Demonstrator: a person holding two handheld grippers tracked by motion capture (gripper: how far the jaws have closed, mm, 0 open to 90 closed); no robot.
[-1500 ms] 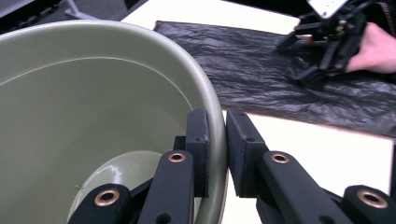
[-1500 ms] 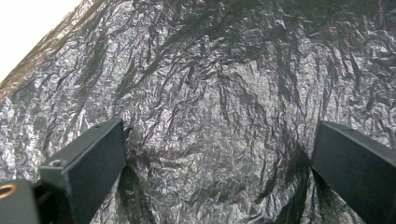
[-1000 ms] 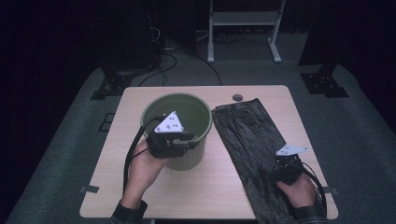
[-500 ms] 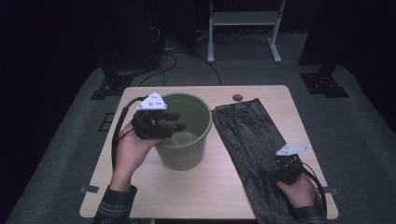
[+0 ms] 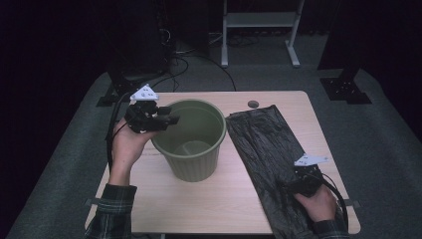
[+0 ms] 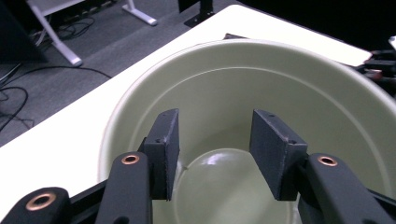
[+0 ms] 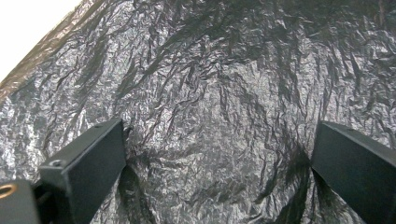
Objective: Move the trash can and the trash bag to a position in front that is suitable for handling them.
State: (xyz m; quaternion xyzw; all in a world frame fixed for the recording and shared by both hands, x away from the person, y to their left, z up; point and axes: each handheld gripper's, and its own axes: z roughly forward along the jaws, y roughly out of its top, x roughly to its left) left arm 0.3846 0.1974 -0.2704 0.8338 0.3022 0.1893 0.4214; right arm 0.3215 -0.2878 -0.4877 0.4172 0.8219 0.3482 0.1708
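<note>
Left gripper [image 5: 171,119]: jaws just opened, nothing between, at bin [image 5: 191,149] rim.
Right gripper [image 5: 288,186]: jaws wide apart, pressed on bag [image 5: 263,144].
Bin: mid-table [image 5: 164,199]; bag flat beside it.
Risk: we judge the bag may slip during pinching.

Bin [image 5: 191,144]: I see it standing on the table [image 5: 219,204], left of centre.
Bag [image 5: 271,149]: lies flat on the table, just right of the bin, running from the far side to the near edge.
Left gripper [image 5: 166,121]: at the bin's left rim, above it, pointing in over the opening.
Right gripper [image 5: 293,185]: on the bag's near end, well apart from the bin.
Stand [image 5: 259,30]: on the floor behind the table.
</note>
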